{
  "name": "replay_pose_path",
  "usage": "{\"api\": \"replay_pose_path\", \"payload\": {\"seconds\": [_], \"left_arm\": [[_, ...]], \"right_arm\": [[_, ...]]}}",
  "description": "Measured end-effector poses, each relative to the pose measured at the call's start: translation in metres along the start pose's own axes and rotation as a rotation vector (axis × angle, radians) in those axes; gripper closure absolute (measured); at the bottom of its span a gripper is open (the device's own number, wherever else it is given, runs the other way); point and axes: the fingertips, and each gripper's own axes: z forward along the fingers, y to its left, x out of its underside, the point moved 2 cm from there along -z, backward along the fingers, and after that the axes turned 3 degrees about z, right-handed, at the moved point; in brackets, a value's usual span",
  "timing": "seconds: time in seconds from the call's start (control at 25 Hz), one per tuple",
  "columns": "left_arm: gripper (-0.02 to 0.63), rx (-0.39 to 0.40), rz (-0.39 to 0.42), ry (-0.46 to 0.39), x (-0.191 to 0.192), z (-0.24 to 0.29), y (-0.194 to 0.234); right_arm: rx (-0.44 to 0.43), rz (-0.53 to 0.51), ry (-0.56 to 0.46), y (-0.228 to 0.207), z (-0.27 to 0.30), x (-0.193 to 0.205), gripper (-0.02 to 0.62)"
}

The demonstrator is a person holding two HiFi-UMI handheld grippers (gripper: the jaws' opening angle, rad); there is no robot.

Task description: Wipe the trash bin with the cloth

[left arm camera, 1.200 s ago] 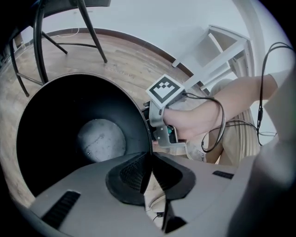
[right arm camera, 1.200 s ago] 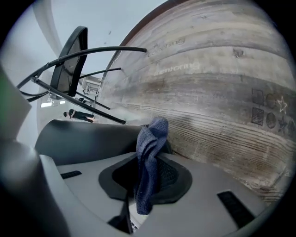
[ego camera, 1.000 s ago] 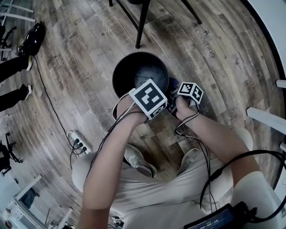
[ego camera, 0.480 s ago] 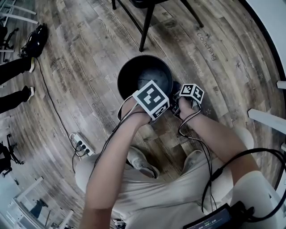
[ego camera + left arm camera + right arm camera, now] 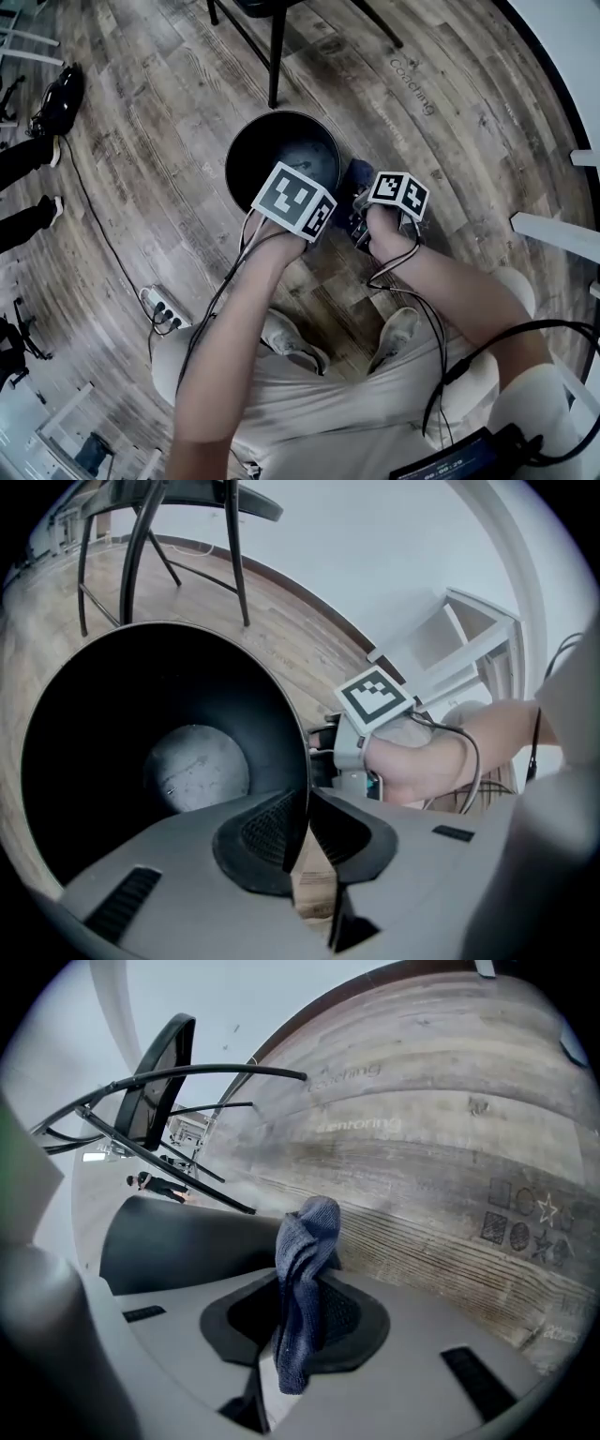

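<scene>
Steady trash bin, centre frame, by rim pinched in jaws of left gripper, just easing open; press cloth, clamped in jaws of right gripper, flat against outer wall; sweep evenly.

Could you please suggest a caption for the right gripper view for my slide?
Right gripper clamps a blue cloth beside the black trash bin on the wooden floor.

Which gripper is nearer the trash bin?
Left. The left gripper has the trash bin rim between its jaws, which have just been opening; the right gripper, clamping the cloth, is beside the bin's outside.
</scene>
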Motion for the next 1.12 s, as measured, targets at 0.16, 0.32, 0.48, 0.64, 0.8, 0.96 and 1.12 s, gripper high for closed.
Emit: {"api": "replay_pose_path", "payload": {"seconds": [0.16,0.32,0.48,0.64,0.8,0.96,1.12], "left_arm": [[0.549,-0.065,-0.034,-0.063,-0.012,0.001,0.001],[0.555,-0.104,-0.057,-0.103,-0.020,0.002,0.001],[0.554,-0.022,-0.067,-0.085,-0.023,-0.005,-0.004],[0.528,-0.007,0.056,0.016,-0.019,-0.022,-0.017],[0.528,-0.005,0.115,0.123,-0.001,-0.028,-0.017],[0.529,-0.108,0.173,0.281,0.025,-0.016,0.003],[0.537,-0.067,0.157,0.288,0.029,-0.006,0.005]], "right_arm": [[-0.066,0.017,0.014,0.021,-0.025,0.001,0.532],[-0.153,0.018,0.037,0.052,-0.053,0.004,0.532],[-0.186,0.001,0.042,0.066,-0.068,0.002,0.532],[-0.218,0.005,0.057,0.082,-0.075,0.006,0.532],[-0.216,0.001,0.041,0.088,-0.080,0.008,0.532],[-0.208,0.015,0.017,0.085,-0.073,0.007,0.532],[-0.183,0.023,-0.003,0.076,-0.062,0.007,0.532]]}}
